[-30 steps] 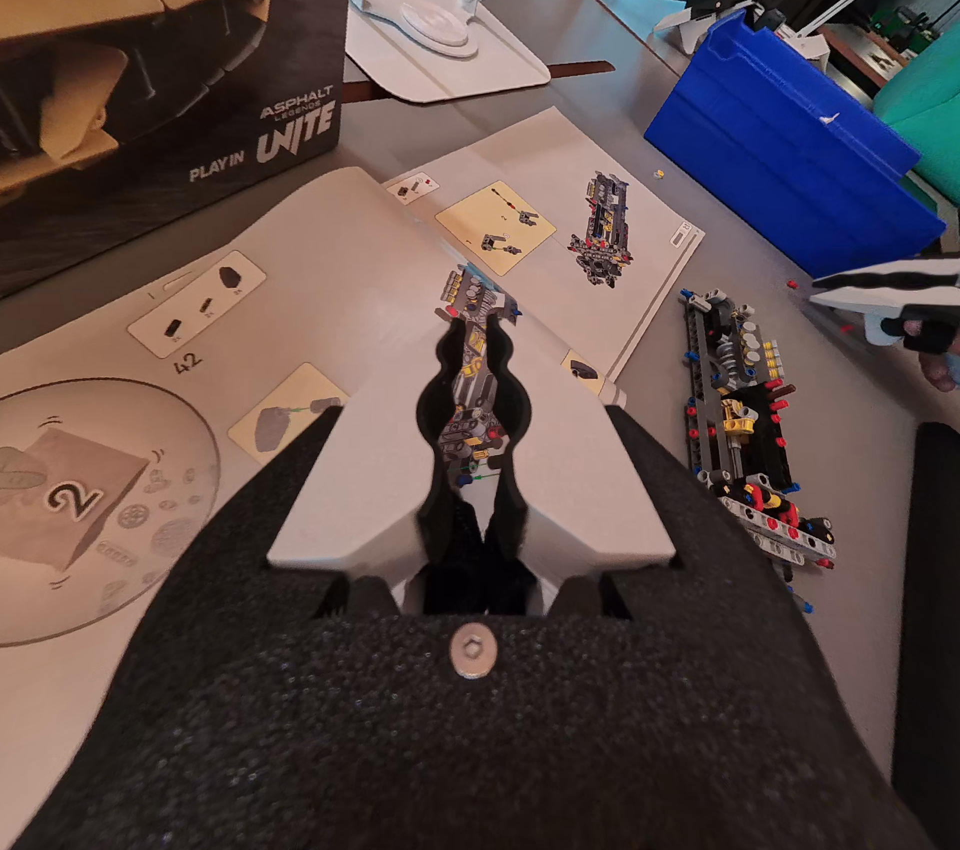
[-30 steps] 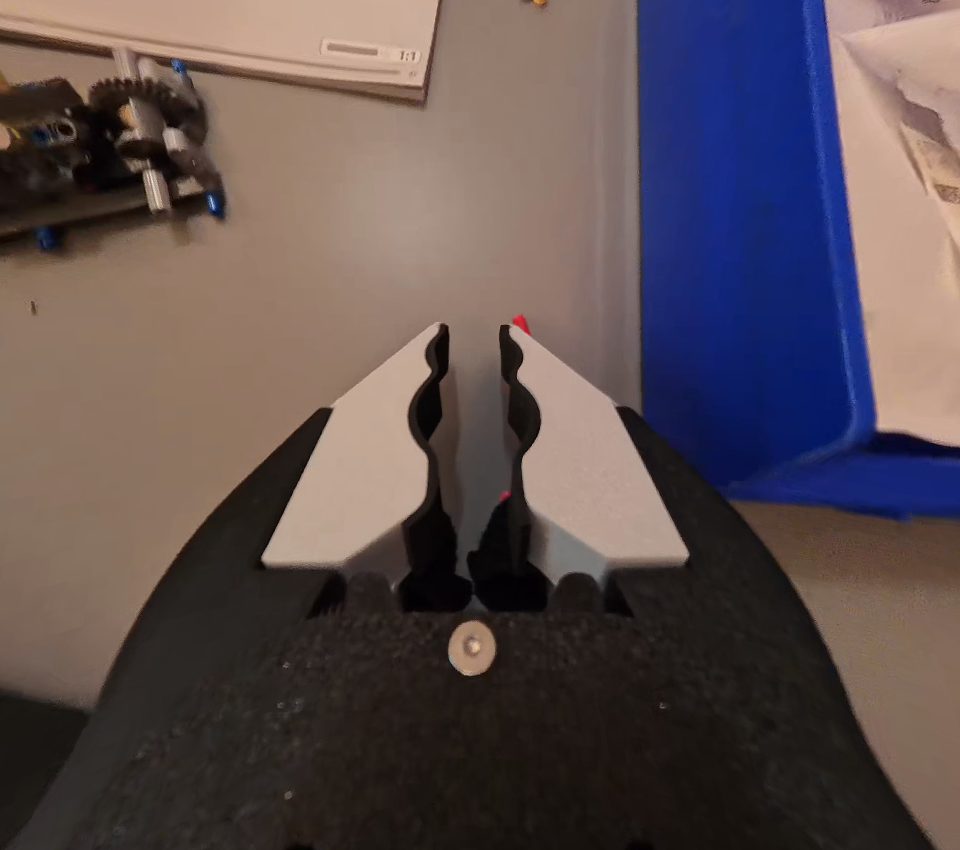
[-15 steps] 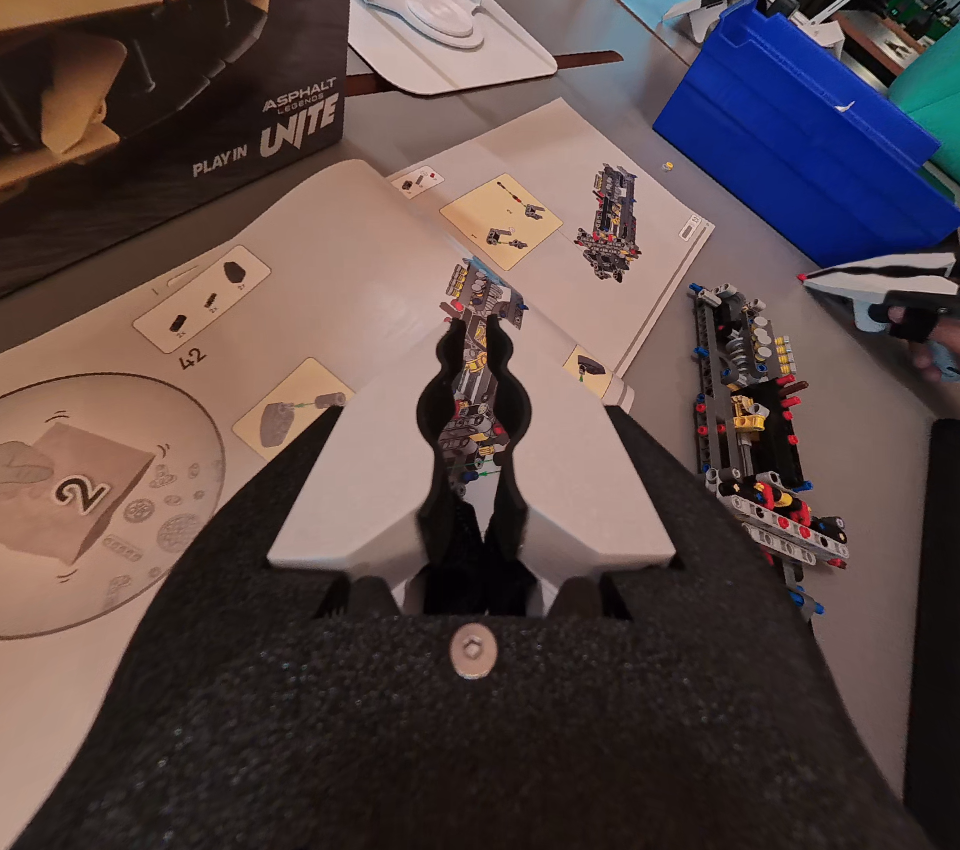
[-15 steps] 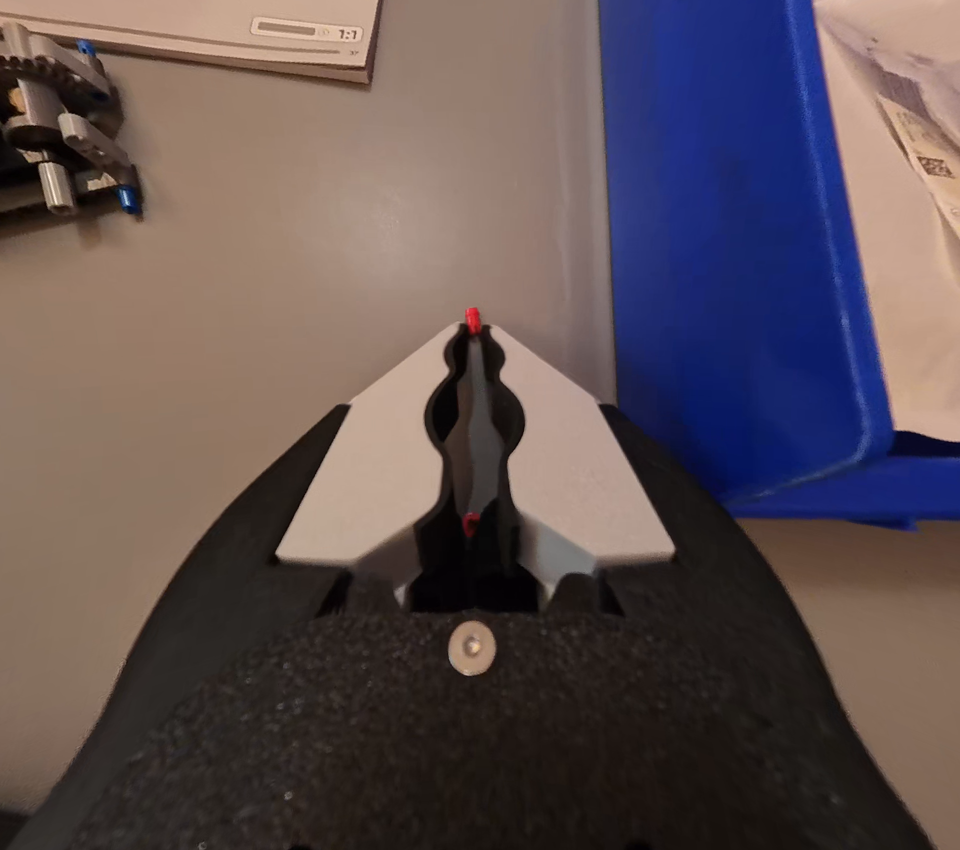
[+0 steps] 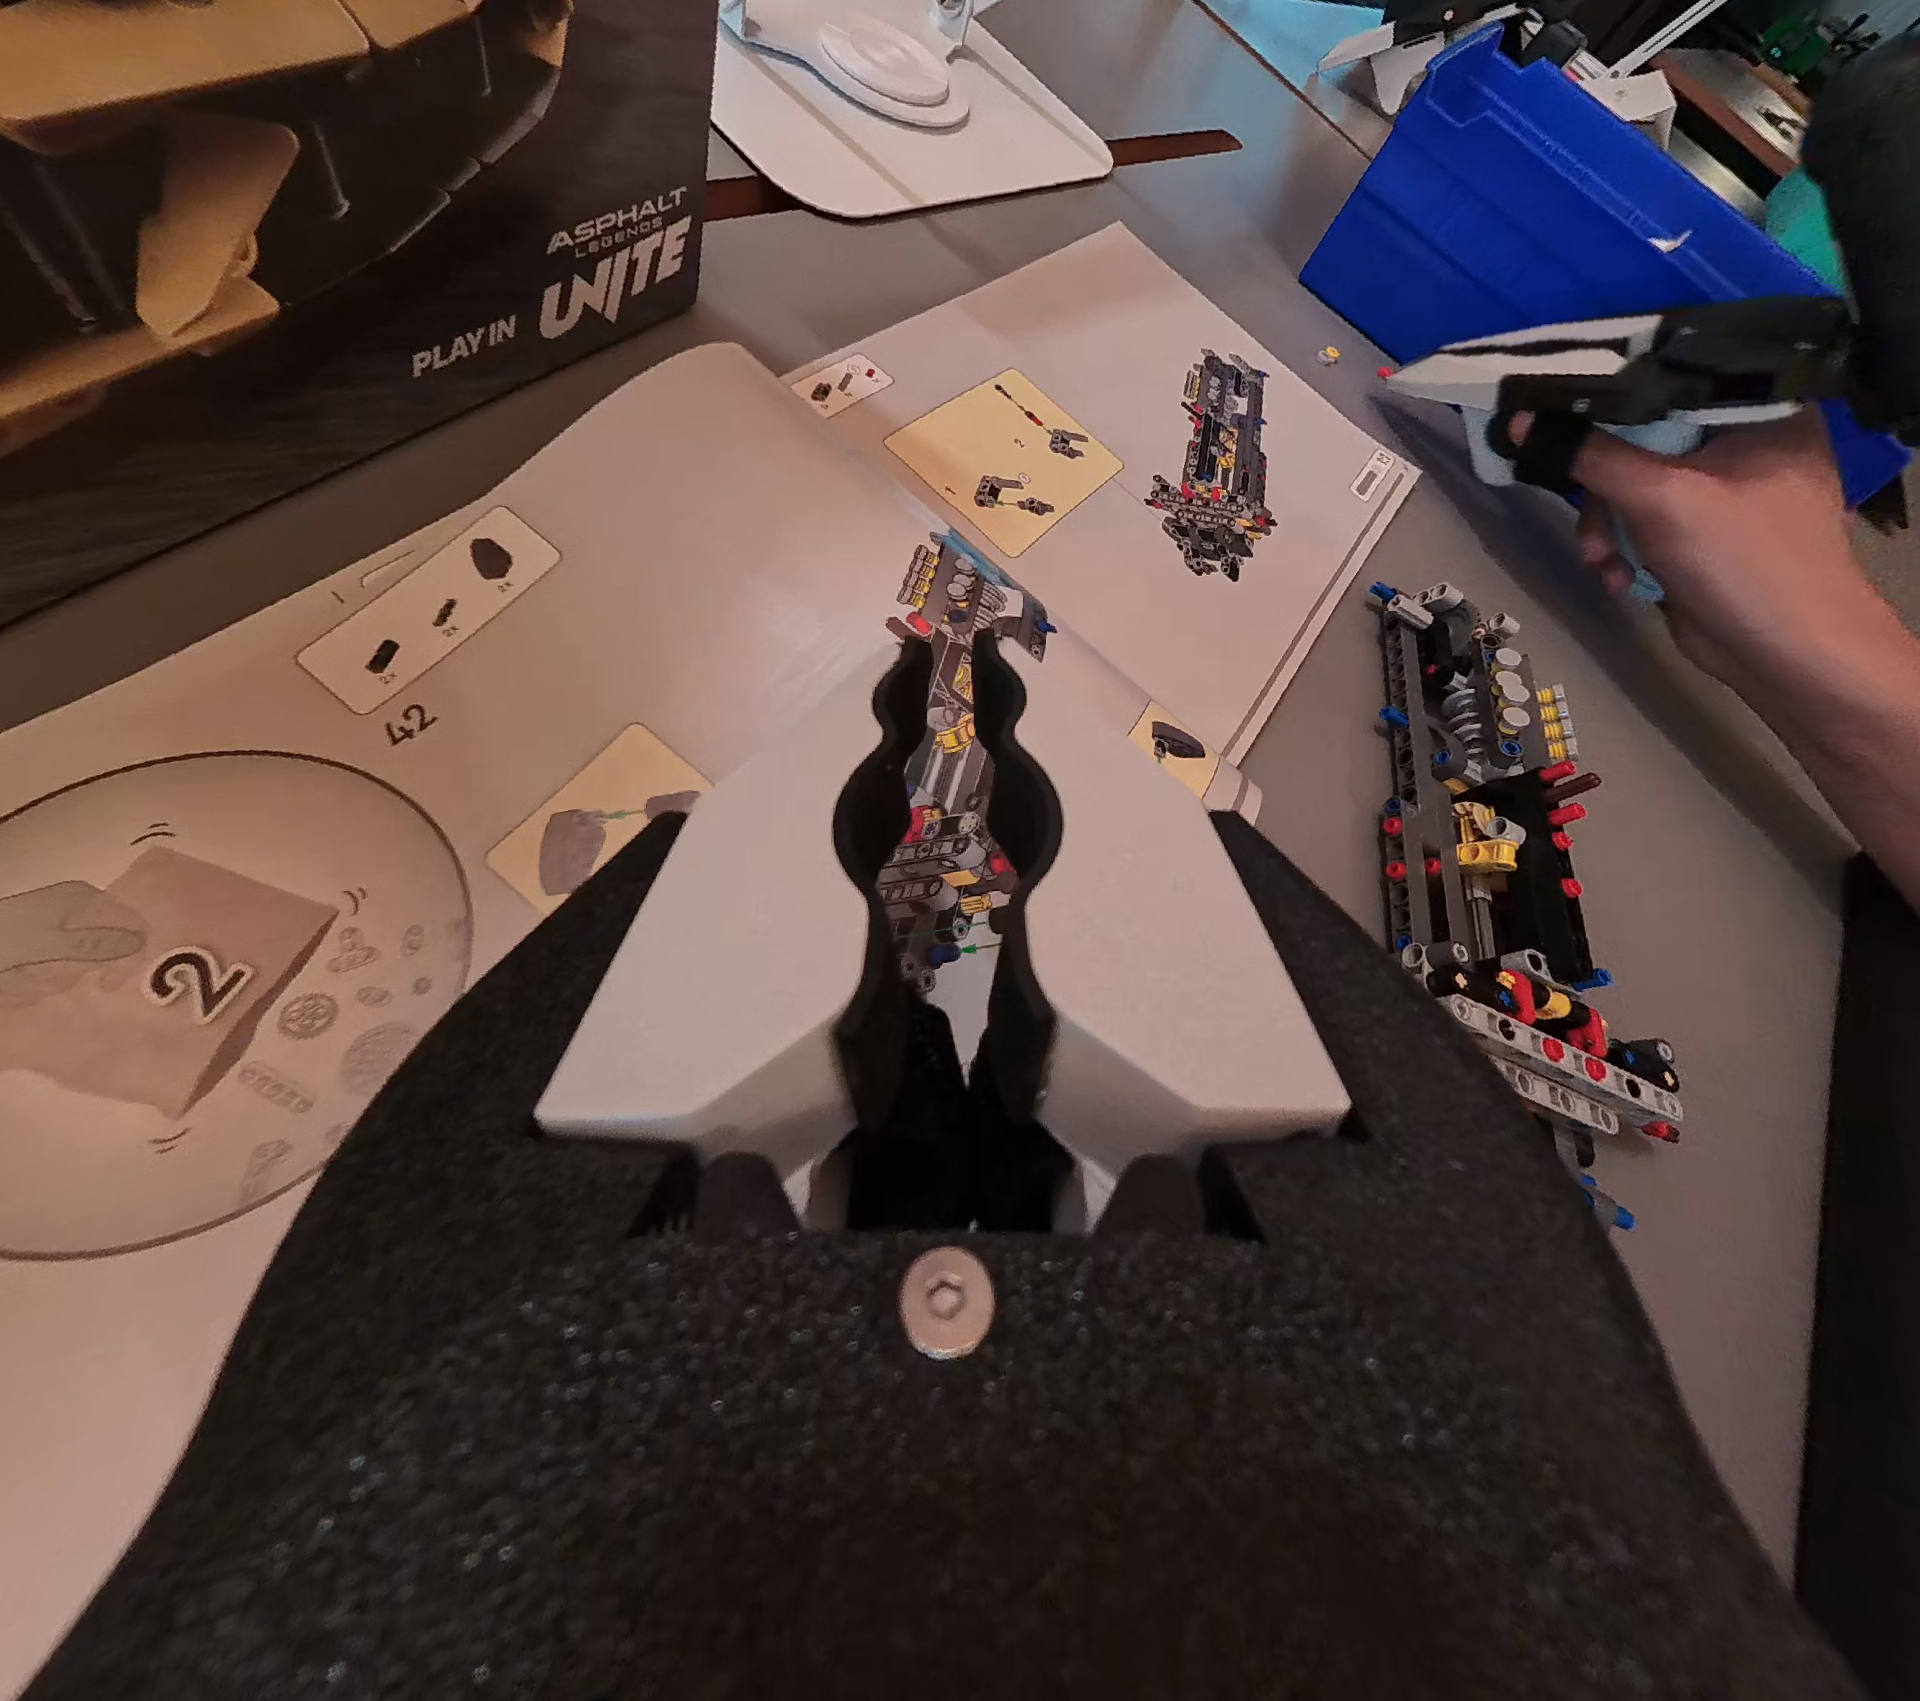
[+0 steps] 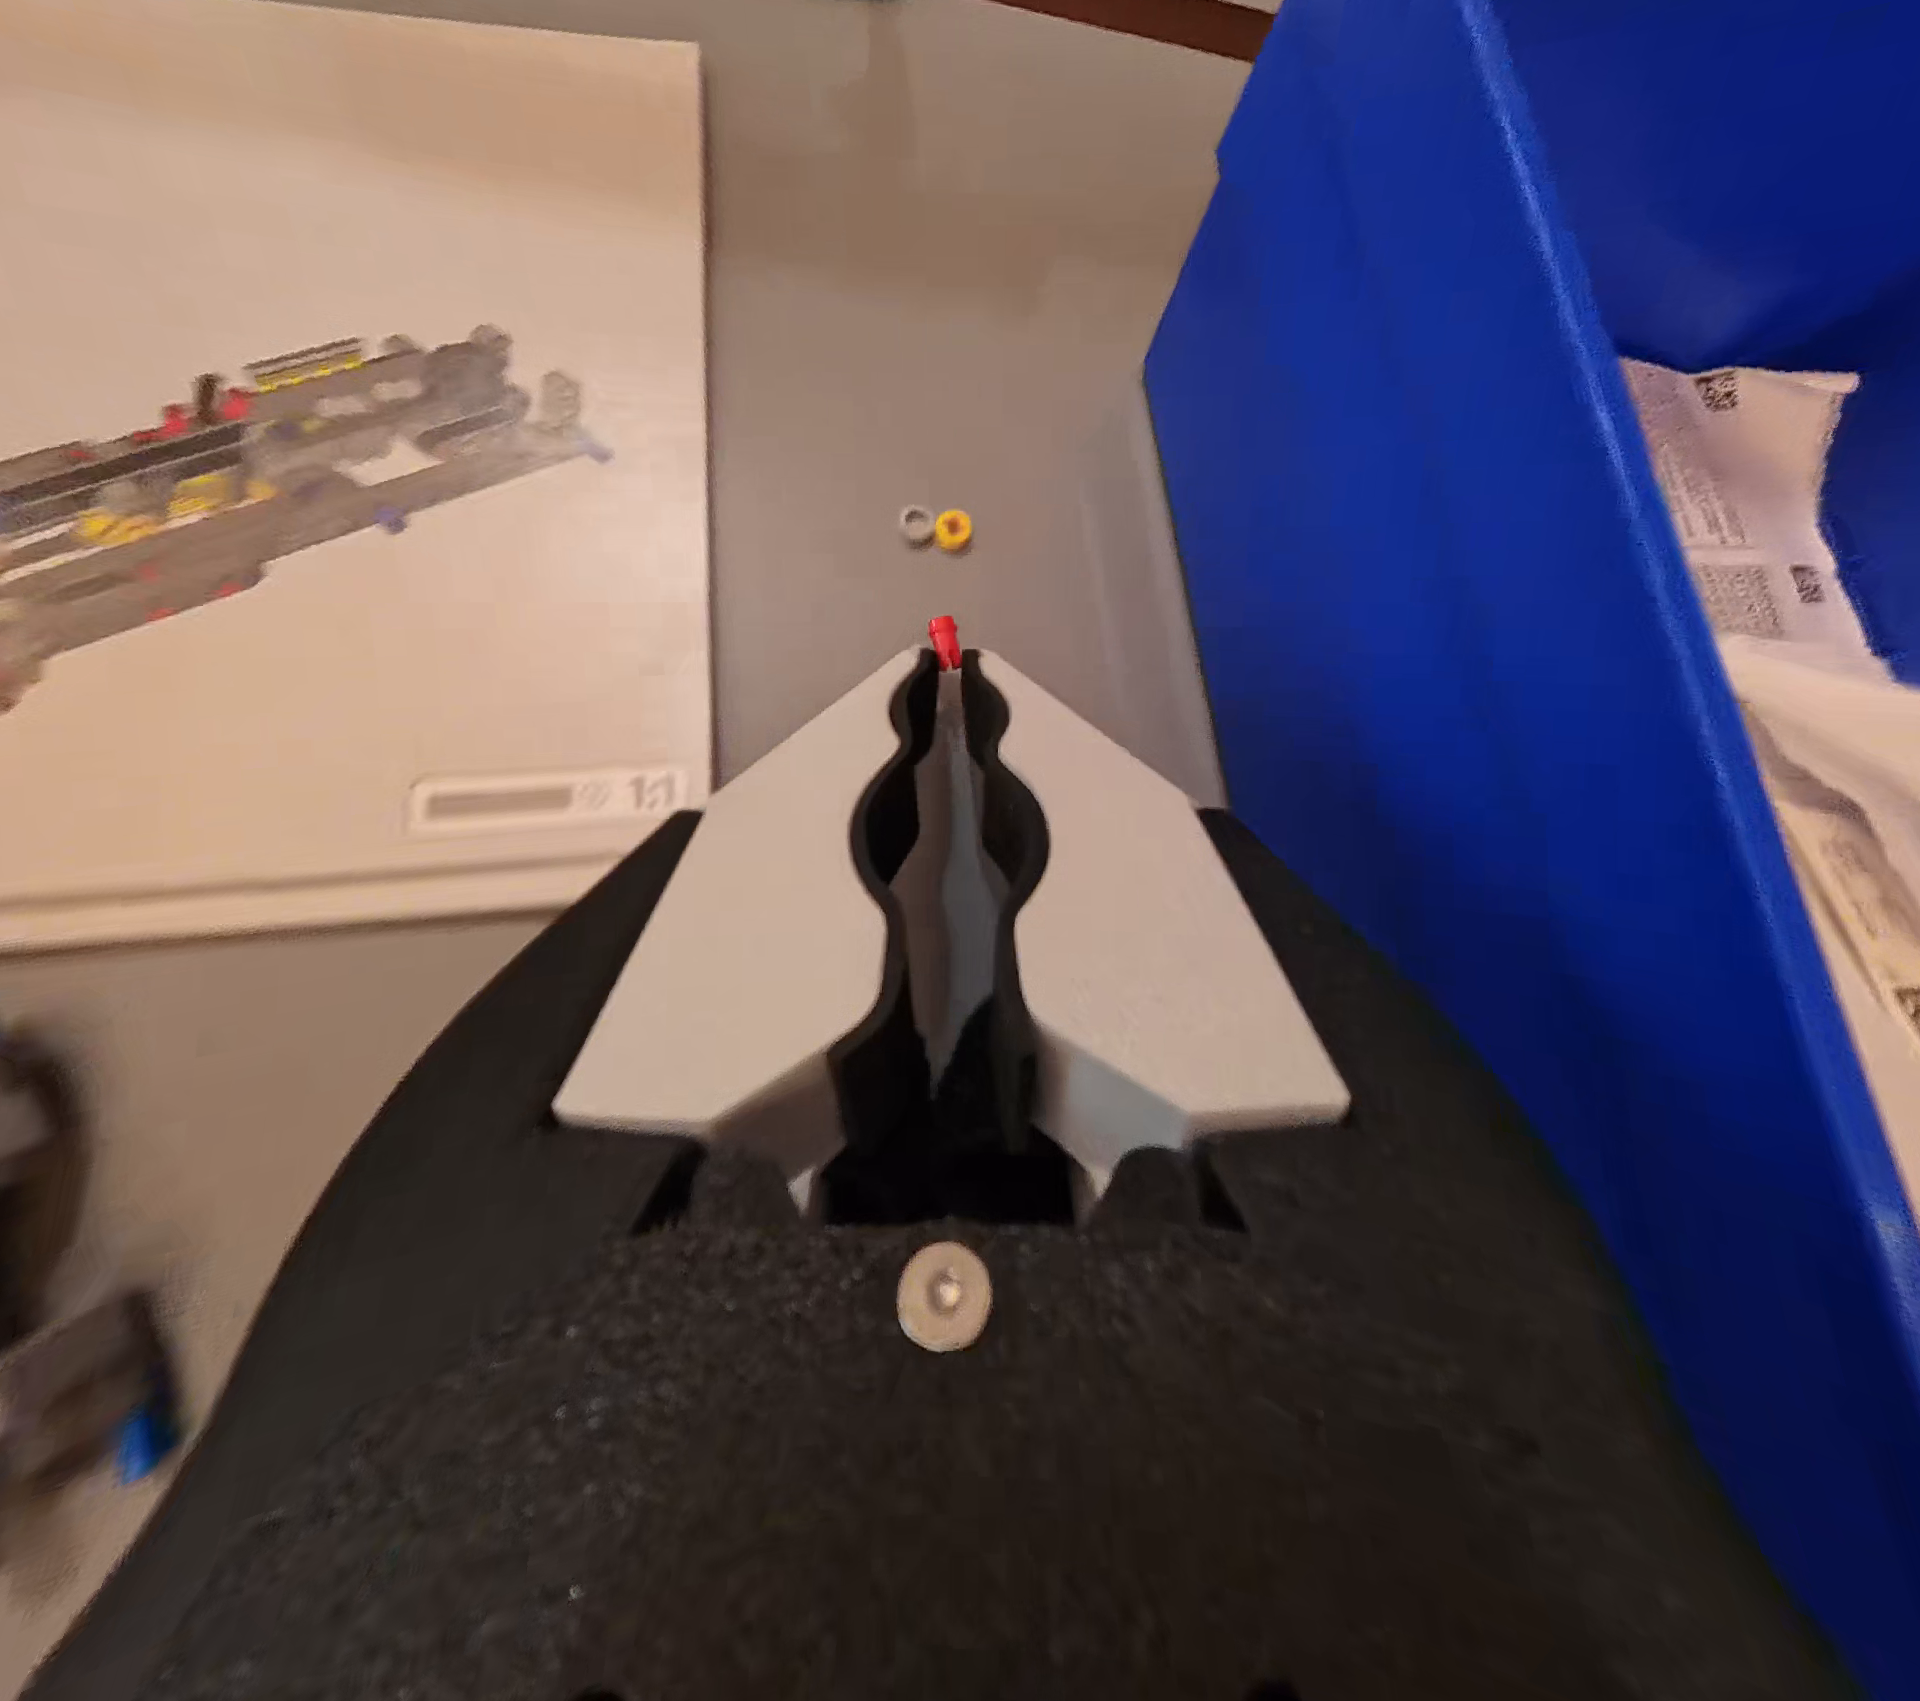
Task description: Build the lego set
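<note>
- Right gripper: jaws closed on a small red pin, gripped at the very tips with its head poking out. A second ago they stood apart over the bare table; half a second ago they had closed on the pin. Now it is lifted and carried forward.
- Meaning: pickup done; judged next step is seating the pin in the chassis.
- Left gripper: nearly closed, a narrow gap, holding nothing, hovering over the open instruction booklet.
- Chassis lies near the table's right edge, just beside the booklet.
- Left view only: the whole chassis, the set box, the person's hand.
- Right view only: grey and yellow bushes beside the blue bin, papers inside it.
</note>
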Demonstrator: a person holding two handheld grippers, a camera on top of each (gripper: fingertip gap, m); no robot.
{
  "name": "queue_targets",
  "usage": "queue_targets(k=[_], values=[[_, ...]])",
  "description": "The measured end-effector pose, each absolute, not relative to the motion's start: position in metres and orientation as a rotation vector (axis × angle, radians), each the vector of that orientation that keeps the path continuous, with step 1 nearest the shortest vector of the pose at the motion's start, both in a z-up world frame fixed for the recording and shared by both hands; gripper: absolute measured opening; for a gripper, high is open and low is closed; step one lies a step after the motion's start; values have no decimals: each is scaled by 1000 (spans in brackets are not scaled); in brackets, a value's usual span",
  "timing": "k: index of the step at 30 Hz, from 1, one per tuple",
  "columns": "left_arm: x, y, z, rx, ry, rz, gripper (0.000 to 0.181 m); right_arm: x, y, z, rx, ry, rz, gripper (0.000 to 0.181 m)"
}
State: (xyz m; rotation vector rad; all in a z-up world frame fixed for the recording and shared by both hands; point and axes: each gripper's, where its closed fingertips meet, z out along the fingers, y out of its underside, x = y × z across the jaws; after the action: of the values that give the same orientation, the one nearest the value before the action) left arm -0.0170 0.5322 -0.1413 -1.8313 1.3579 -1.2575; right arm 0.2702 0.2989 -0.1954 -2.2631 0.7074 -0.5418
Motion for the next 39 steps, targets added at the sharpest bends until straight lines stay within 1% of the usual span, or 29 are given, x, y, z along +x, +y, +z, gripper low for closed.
queue_targets(k=[5, 10, 15, 17, 20, 23, 26, 29, 31, 36, 39], values=[[-18, 534, -140, -1835, 1344, -1273, 6, 291, 307, -202, -2294, 748, -581, 3], [-18, 532, -139, -1834, 1348, -1284, 6, 293, 312, -206, -2278, 731, -590, 4], [-18, 532, -139, -1839, 1349, -1290, 6, 272, 295, -191, -2272, 709, -581, 15], [-18, 531, -140, -1843, 1350, -1295, 6, 240, 279, -178, -2247, 671, -505, 19], [-17, 529, -142, -1850, 1360, -1299, 6, 201, 229, -162, -2192, 690, -472, 18], [-16, 525, -145, -1860, 1371, -1306, 6, 175, 170, -166, -2181, 755, -422, 21], [-14, 521, -147, -1861, 1386, -1306, 7, 157, 134, -172, -2150, 740, -351, 24], [-14, 519, -148, -1857, 1399, -1294, 7, 146, 121, -182, -2191, 666, -342, 27], [-14, 518, -148, -1852, 1404, -1290, 7, 152, 112, -188, -2228, 659, -424, 24], [-14, 520, -148, -1851, 1401, -1278, 6, 153, 110, -193, -2230, 671, -338, 23], [-14, 520, -148, -1856, 1396, -1286, 6, 154, 114, -195, -2215, 684, -294, 19]])
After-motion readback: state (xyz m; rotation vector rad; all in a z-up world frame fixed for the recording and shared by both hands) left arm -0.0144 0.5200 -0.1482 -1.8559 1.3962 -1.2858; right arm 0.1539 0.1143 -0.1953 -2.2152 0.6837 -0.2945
